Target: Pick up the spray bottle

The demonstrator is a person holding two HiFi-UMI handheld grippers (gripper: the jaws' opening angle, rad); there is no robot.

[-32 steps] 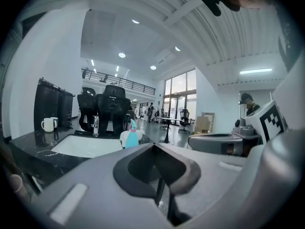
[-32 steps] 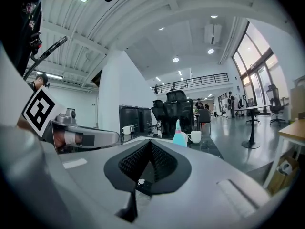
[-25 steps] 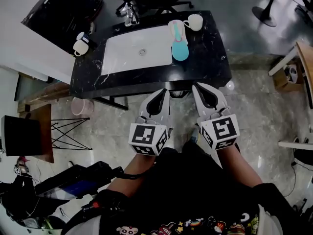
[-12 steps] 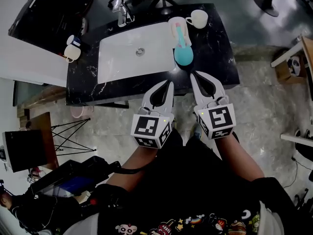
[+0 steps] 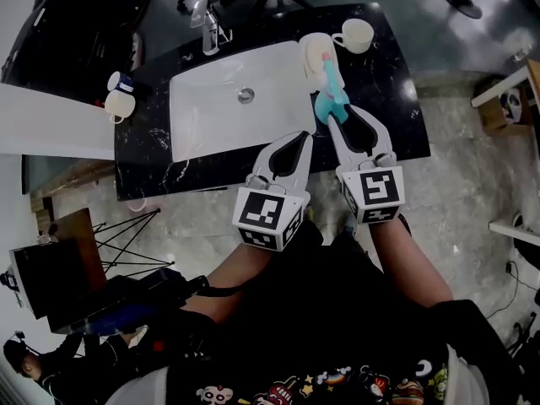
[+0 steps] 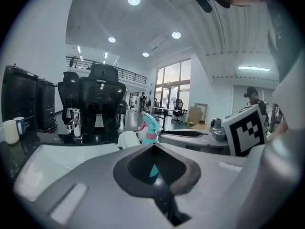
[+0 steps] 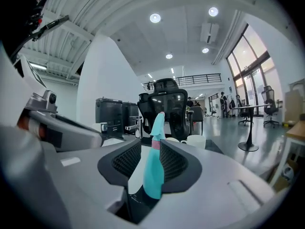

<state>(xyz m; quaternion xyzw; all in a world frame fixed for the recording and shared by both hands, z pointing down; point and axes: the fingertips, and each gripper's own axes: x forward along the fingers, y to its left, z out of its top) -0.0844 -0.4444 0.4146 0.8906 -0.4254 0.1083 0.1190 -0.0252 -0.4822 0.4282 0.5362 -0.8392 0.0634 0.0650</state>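
Observation:
The teal spray bottle with a pink collar stands upright on the black marble counter, to the right of the sink. My right gripper is open, its jaws reaching to either side of the bottle. In the right gripper view the spray bottle rises between the two ribbed pads of the right gripper. My left gripper is shut and empty over the counter's front edge, just left of the bottle. From the left gripper the spray bottle shows beyond the closed tips.
A white sink basin with a chrome faucet fills the counter's middle. A white mug and a pale container sit behind the bottle. Two mugs stand at the counter's left end. Office chairs stand beyond.
Both grippers moved forward from over the floor to the counter. The right gripper's jaws opened and now flank the spray bottle.

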